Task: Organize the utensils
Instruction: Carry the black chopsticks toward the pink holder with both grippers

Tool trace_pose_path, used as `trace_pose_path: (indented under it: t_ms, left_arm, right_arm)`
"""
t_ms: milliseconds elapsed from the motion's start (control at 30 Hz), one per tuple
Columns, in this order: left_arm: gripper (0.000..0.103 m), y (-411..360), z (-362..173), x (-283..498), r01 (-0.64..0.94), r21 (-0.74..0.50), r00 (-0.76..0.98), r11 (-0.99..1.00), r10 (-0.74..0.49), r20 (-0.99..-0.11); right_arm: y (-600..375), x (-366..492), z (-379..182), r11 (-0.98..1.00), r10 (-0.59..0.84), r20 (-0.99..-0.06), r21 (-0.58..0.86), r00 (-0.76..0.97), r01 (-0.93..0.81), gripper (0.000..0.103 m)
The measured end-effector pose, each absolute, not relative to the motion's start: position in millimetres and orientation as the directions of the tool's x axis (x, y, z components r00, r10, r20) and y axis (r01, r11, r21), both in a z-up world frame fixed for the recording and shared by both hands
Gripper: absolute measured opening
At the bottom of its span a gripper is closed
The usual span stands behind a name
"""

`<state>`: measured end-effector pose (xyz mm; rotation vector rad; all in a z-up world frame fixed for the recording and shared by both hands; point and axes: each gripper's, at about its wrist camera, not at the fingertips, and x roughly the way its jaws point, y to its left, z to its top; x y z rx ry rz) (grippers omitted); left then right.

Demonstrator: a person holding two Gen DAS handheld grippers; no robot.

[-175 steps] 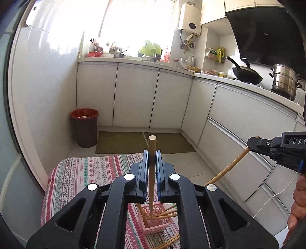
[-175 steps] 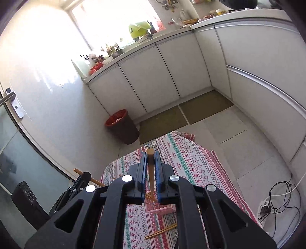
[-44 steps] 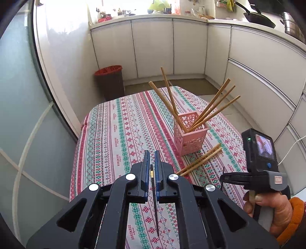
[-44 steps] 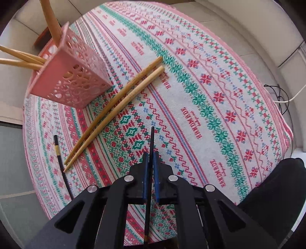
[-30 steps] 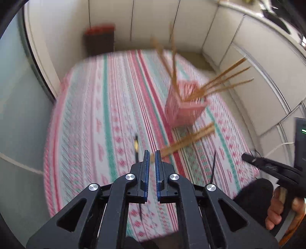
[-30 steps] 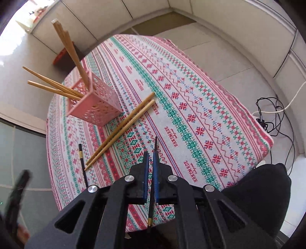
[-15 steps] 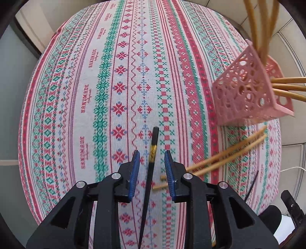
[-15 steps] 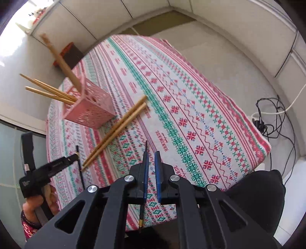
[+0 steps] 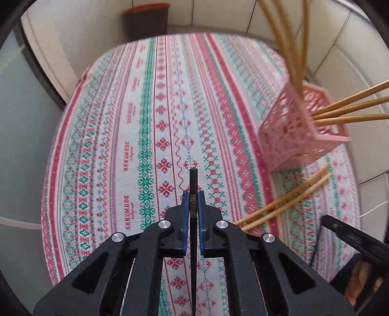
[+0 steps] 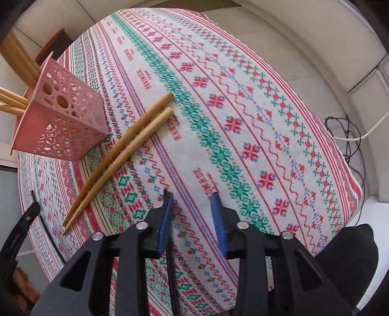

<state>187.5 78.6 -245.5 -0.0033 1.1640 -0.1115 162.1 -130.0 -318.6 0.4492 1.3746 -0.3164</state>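
Note:
My left gripper [image 9: 193,194] is shut on a black chopstick [image 9: 193,179] with a gold band, its tip pointing forward over the tablecloth. A pink perforated holder [image 9: 291,131] with several wooden chopsticks stands to the right; it also shows in the right wrist view [image 10: 63,121]. Two wooden chopsticks [image 9: 284,201] lie on the cloth beside it, also seen in the right wrist view [image 10: 121,155]. My right gripper [image 10: 192,197] is open just above the cloth. A second black chopstick [image 10: 170,255] lies under its left finger.
The round table wears a patterned red, green and white cloth [image 10: 243,121]. A dark bin with a red rim [image 9: 145,19] stands on the floor beyond the table. Cables [image 10: 350,136] lie on the floor at the right. White cabinets surround the table.
My left gripper has shut on the black chopstick it was straddling. My right gripper has opened and come down to the cloth, with its black chopstick now by its left finger.

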Motion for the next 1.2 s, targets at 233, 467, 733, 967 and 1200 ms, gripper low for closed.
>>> trace_pose_path:
  t_ms: [233, 467, 733, 967, 1200]
  left_arm:
    - [0.006, 87, -204, 156, 0.101, -0.071, 0.477, 0.992, -0.111, -0.872]
    - [0.006, 106, -194, 153, 0.082, -0.107, 0.525, 0.991, -0.134, -0.841]
    - [0.006, 105, -170, 137, 0.093, -0.121, 0.569, 0.988, -0.153, -0.808]
    - [0.006, 92, -129, 114, 0.152, -0.151, 0.622, 0.977, -0.213, -0.753]
    - [0.006, 72, -88, 97, 0.207, -0.152, 0.679, 0.967, -0.254, -0.689]
  right_arm:
    - [-117, 160, -316, 0.839, 0.108, -0.979, 0.185, 0.176, 0.513, 0.047]
    - [-102, 154, -303, 0.879, 0.109, -0.969, 0.198, 0.222, 0.434, 0.05]
    - [-64, 167, -313, 0.938, 0.064, -0.977, 0.128, 0.204, 0.322, 0.01]
    - [-107, 141, -279, 0.888, 0.183, -0.931, 0.294, 0.315, 0.353, 0.004]
    - [-127, 89, -185, 0.912, 0.206, -0.831, 0.354, 0.516, 0.206, 0.004]
